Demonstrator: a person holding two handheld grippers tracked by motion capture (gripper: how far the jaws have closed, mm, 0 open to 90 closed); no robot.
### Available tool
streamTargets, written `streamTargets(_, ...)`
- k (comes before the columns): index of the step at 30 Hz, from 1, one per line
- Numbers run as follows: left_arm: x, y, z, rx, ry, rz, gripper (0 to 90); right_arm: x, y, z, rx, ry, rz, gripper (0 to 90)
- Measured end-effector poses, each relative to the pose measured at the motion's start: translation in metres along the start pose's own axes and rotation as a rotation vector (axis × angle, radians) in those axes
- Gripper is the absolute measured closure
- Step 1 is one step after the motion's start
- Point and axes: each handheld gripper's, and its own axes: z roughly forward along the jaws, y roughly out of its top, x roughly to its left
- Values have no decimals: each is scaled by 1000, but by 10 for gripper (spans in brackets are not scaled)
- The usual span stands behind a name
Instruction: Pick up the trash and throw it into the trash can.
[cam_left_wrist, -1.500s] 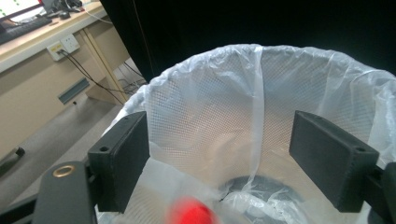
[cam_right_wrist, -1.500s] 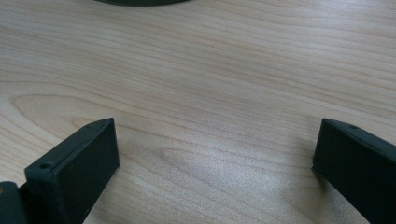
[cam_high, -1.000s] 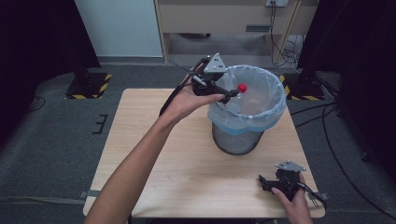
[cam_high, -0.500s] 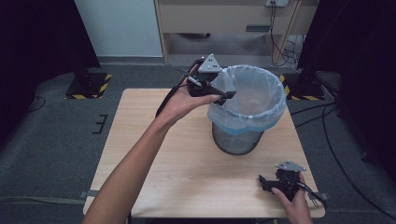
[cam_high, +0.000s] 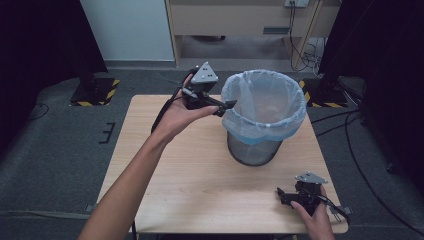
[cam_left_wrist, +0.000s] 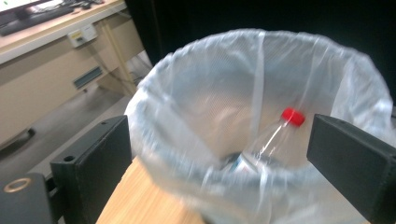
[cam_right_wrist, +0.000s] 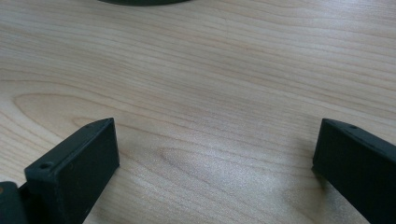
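— Where the bottle (cam_left_wrist: 268, 140) lies: inside the lined bin (cam_high: 263, 116), red cap up, leaning on the bag.

— Left gripper (cam_high: 226, 106)?

— Just beside the rim, jaws wide, just opened, nothing between them.

— Right gripper (cam_high: 283, 195)?

— Low over the table (cam_high: 200, 185), near corner; jaws wide, nothing held.
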Motion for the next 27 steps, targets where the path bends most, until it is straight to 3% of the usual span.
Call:
streamTargets(8, -5, -30, -24, 2, 38, -42, 61, 0, 0, 0, 0, -1, -2, 3)
streamTargets(11, -8, -40, -30, 13, 43, -35, 61, 0, 0, 0, -1, -2, -1, 3)
streamTargets(20, -16, -76, -34, 47, 33, -60, 58, 0, 0, 0, 0, -3, 0, 3)
streamTargets(27, -15, -107, -34, 68, 47, -105, 59, 0, 0, 0, 0, -3, 0, 3)
